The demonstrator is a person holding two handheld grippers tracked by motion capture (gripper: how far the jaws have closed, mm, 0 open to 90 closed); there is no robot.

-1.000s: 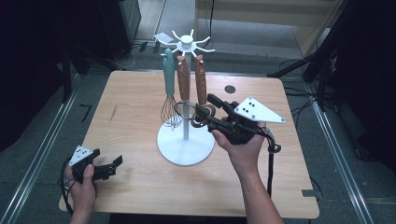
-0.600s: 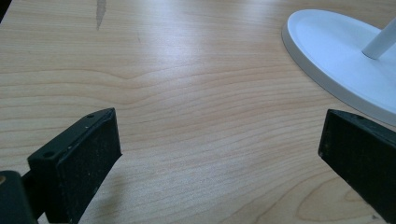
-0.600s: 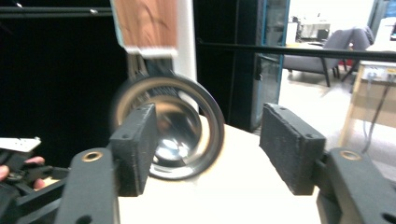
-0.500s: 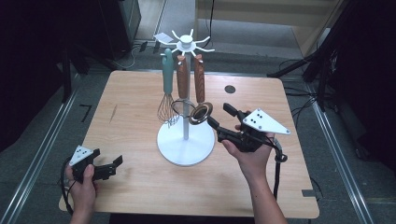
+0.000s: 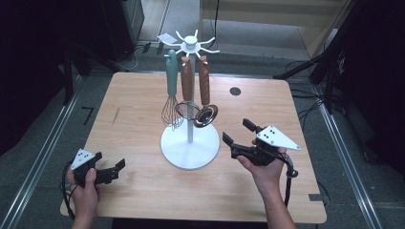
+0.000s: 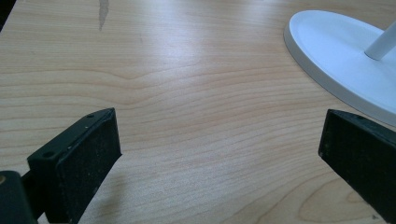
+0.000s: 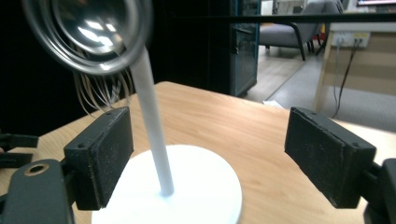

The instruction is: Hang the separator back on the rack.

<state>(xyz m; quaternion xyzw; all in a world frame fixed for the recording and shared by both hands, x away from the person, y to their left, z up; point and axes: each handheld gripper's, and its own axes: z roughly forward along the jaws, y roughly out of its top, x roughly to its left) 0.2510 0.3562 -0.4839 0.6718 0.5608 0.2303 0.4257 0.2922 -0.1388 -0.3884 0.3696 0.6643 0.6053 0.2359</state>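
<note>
The wooden table (image 5: 143, 100) spans the high view, with a small dark round spot (image 5: 235, 90) near its far edge. At its middle stands a white utensil stand (image 5: 190, 145): a round base, a thin upright pole and a crown of spokes at the top. Three utensils hang from the spokes. A whisk with a teal handle (image 5: 171, 83) hangs on the left. A wooden-handled utensil (image 5: 186, 81) hangs at the middle, its ring-shaped head against the pole. A wooden-handled metal ladle (image 5: 205, 112) hangs on the right, its shiny bowl just beside the pole, above the base. In the right gripper view the ladle's bowl (image 7: 88, 32) shows at the upper left, blurred, with the whisk's wires behind it.

The right gripper (image 5: 235, 132) sits low, just beside the right edge of the stand's base and below the ladle, well apart from it. Its jaws have just been opening and stand wide, with nothing between them; past them the right gripper view shows the pole and the base.

The left gripper (image 5: 113, 168) rests near the table's near left corner, well apart from the stand. Its jaws are also spread wide with only bare wood between them, and the base's rim (image 6: 327, 56) shows at the upper right of the left gripper view.
</note>
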